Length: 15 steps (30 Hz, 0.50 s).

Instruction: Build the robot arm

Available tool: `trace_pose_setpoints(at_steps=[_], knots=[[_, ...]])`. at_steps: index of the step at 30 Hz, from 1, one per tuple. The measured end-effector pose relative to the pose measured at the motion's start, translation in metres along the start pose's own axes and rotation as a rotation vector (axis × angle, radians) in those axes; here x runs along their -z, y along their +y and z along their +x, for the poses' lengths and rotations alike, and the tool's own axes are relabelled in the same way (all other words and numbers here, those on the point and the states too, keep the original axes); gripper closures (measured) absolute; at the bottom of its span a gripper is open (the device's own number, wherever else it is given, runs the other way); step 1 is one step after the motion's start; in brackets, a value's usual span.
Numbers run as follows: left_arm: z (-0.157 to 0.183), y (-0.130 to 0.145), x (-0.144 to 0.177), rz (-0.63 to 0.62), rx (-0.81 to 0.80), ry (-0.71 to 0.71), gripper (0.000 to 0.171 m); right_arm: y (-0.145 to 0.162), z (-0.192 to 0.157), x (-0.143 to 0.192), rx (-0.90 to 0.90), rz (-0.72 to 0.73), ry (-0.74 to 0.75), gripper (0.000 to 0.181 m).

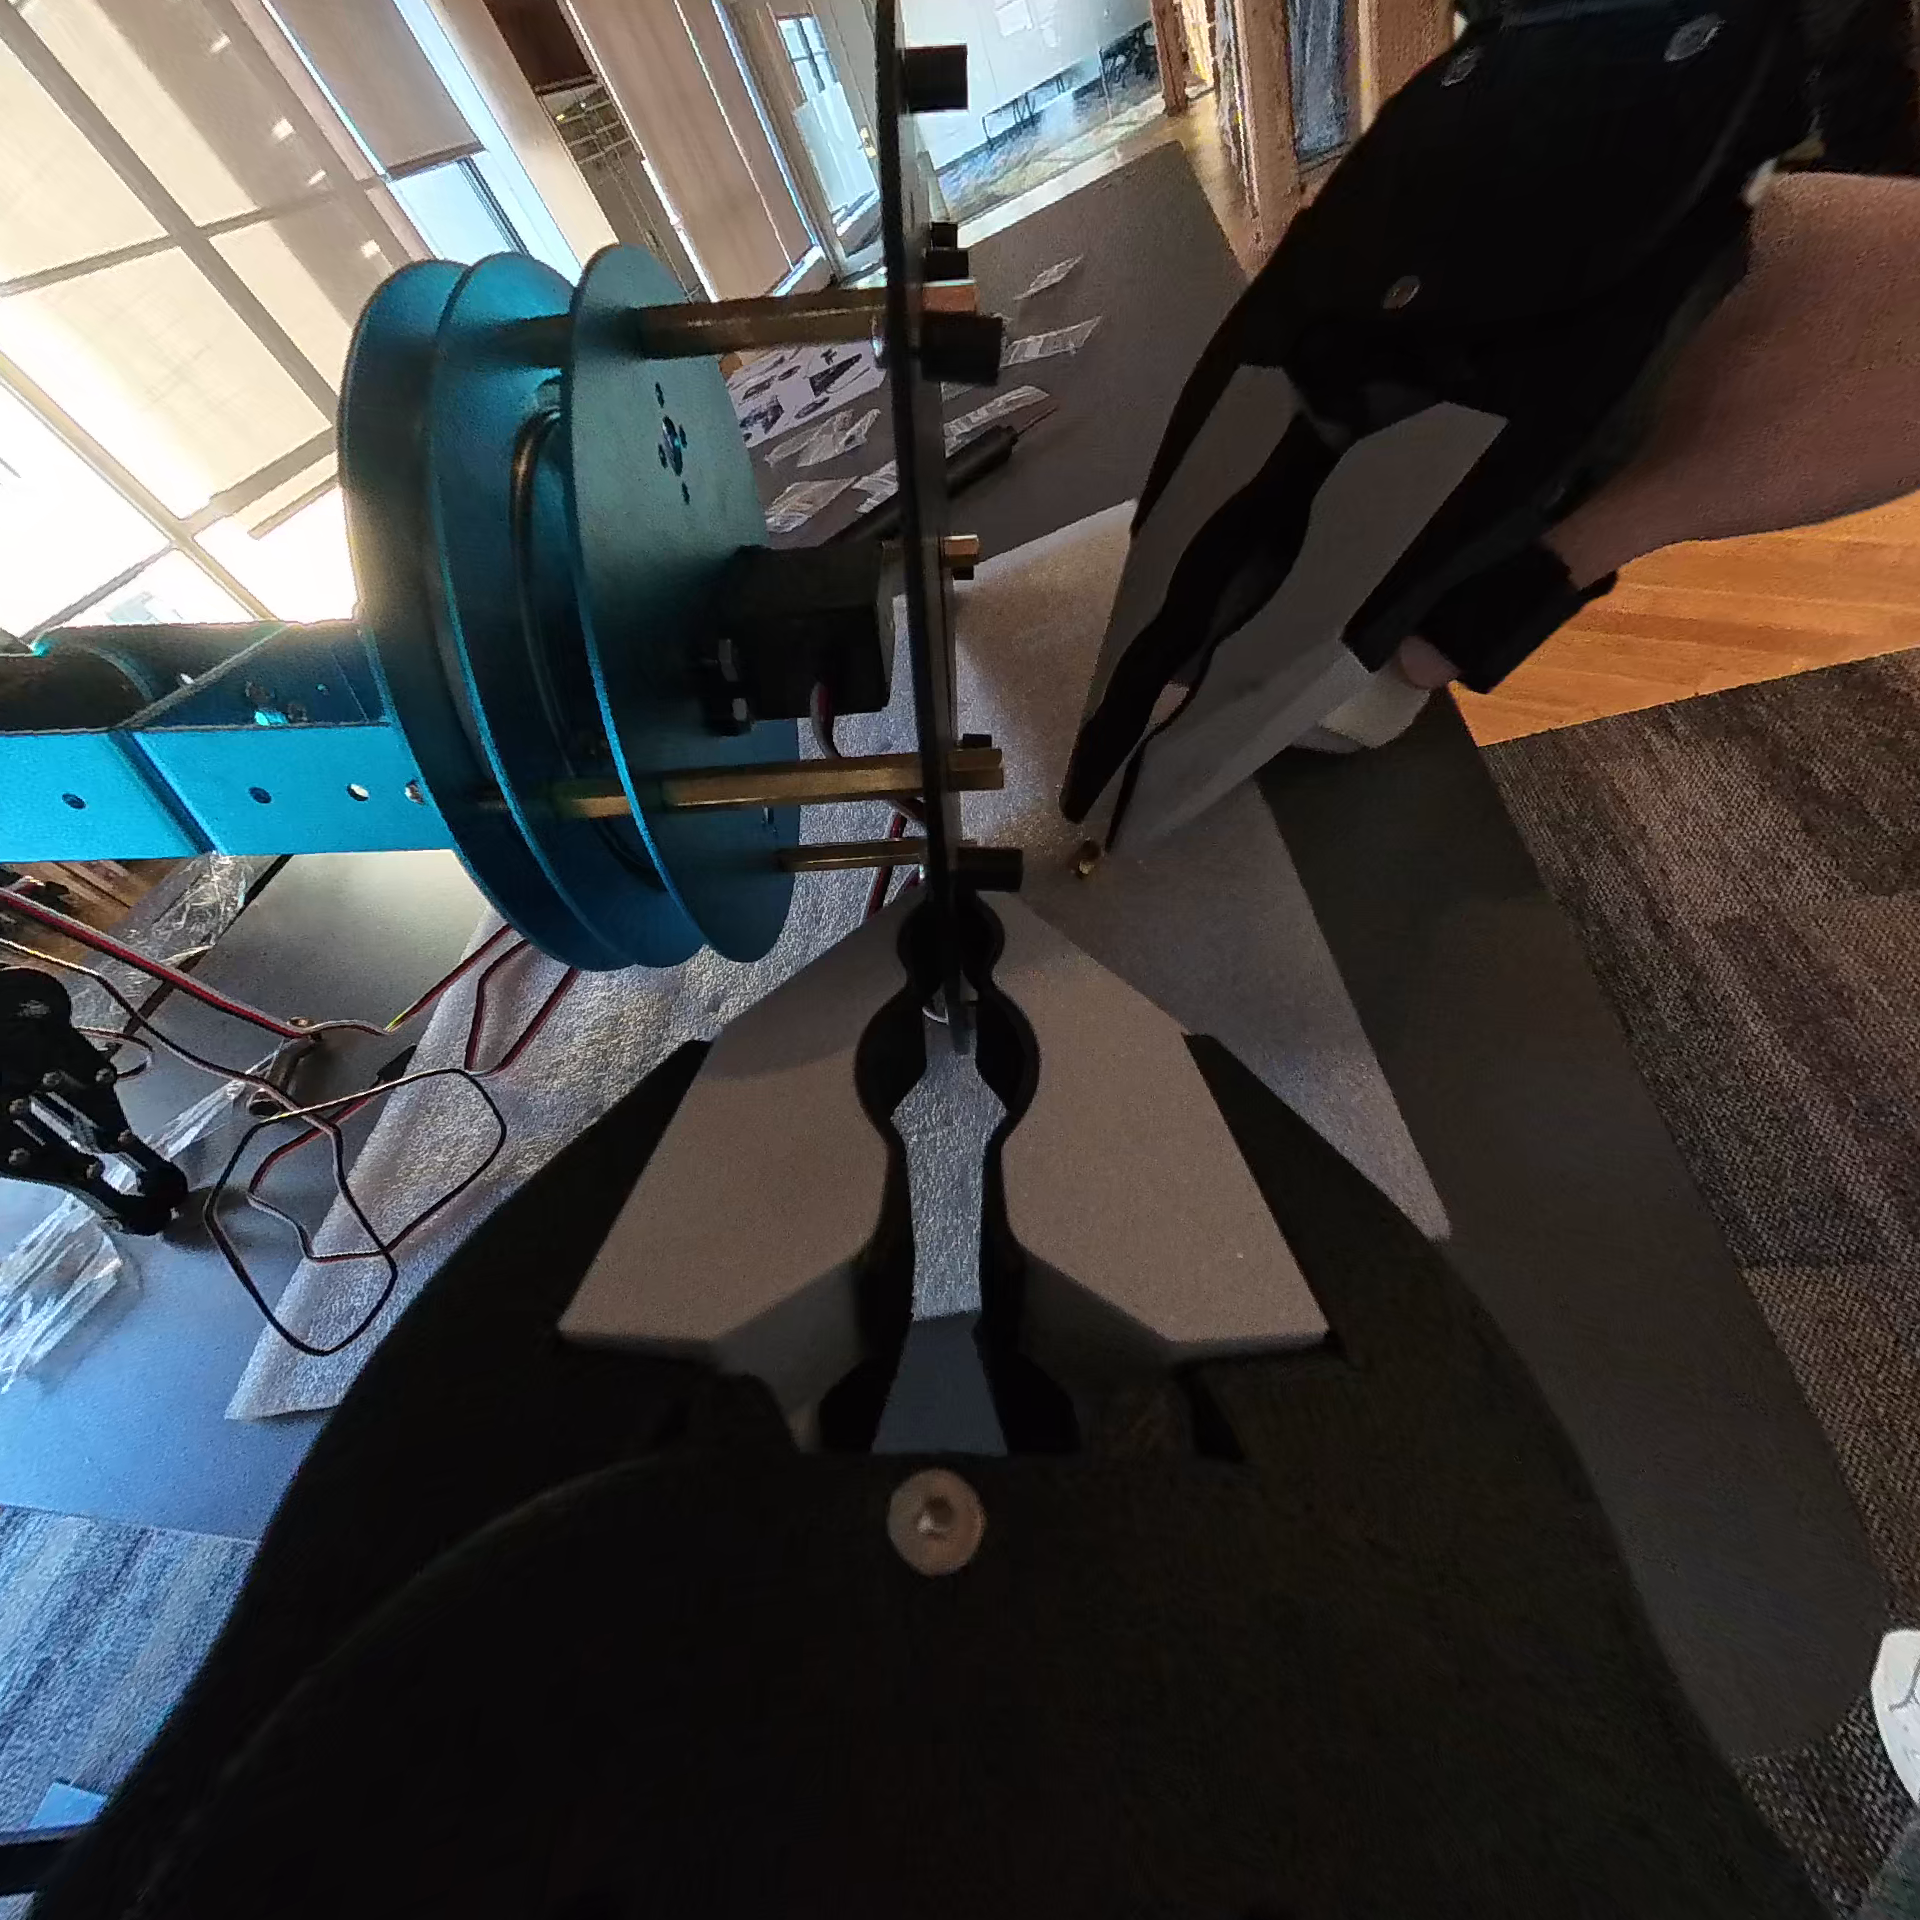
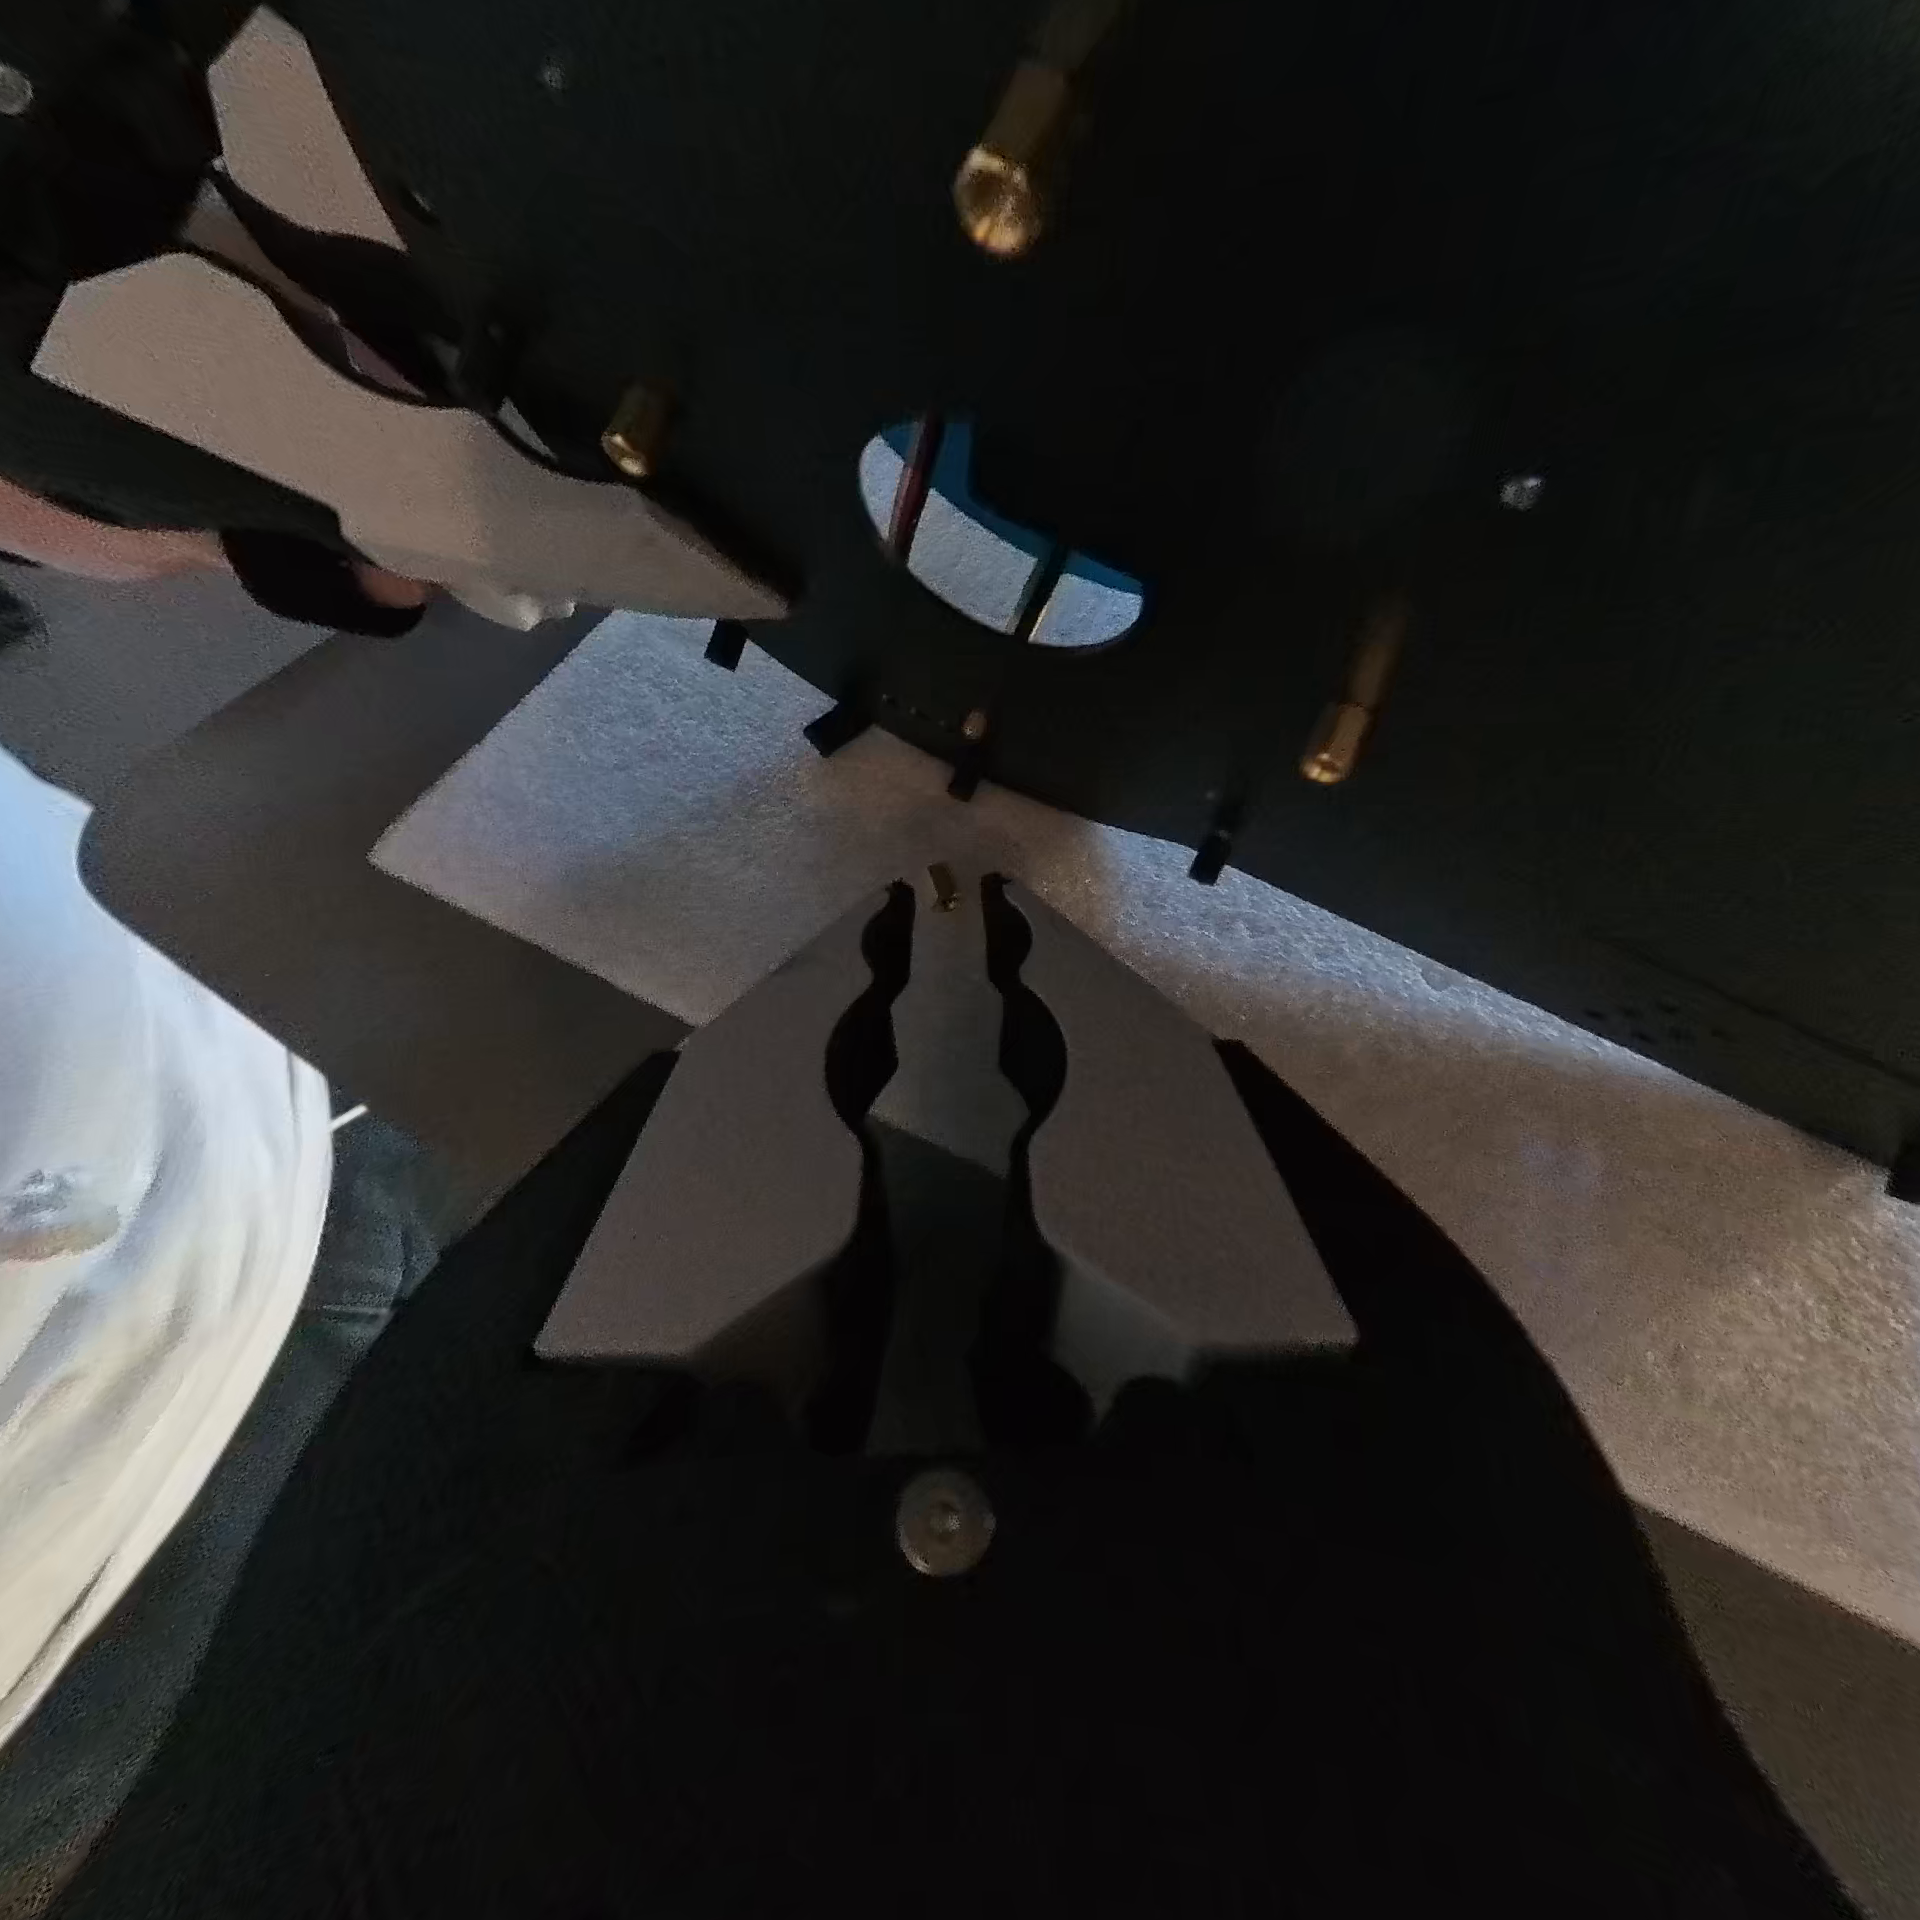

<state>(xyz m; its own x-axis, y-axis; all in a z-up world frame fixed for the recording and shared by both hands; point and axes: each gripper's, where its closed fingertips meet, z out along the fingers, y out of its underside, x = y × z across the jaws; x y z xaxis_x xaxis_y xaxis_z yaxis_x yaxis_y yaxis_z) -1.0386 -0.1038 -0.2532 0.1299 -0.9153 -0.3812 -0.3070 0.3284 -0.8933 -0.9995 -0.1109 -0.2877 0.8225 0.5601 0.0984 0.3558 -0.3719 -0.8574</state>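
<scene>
My left gripper (image 1: 951,935) is shut on the lower edge of a thin black plate (image 1: 923,582), held upright and seen edge-on. Brass standoffs (image 1: 790,779) join the plate to stacked blue discs (image 1: 623,623) on a blue beam (image 1: 260,795). My right gripper (image 2: 943,885) is open, its tips a little apart on either side of a small brass standoff (image 2: 943,891) lying on the white foam sheet (image 2: 644,810). The right gripper also shows in the left wrist view (image 1: 1091,826), over that standoff (image 1: 1086,860). The plate's dark face (image 2: 1403,312) fills the right wrist view, with the left gripper (image 2: 779,603) at its edge.
The foam (image 1: 1195,956) lies on a dark grey table (image 1: 1558,1143) whose edge runs along the right, above carpet (image 1: 1766,935). Loose servo wires (image 1: 343,1174), a black bracket (image 1: 62,1101) and plastic bags (image 1: 52,1288) lie left. Small parts bags (image 1: 821,416) lie farther back. A person's white clothing (image 2: 125,1143) is close by. The gap from one gripper's tips to the other's is roughly 6 cm.
</scene>
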Motion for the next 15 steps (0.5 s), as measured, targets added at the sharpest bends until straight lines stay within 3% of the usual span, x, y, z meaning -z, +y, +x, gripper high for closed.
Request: trace_pose_setpoints(at_steps=[15], knots=[[0.0, -0.0001, 0.0, -0.004, -0.002, -0.003, 0.171, 0.0028, -0.0053, -0.0051, -0.028, -0.023, -0.133, 0.176]])
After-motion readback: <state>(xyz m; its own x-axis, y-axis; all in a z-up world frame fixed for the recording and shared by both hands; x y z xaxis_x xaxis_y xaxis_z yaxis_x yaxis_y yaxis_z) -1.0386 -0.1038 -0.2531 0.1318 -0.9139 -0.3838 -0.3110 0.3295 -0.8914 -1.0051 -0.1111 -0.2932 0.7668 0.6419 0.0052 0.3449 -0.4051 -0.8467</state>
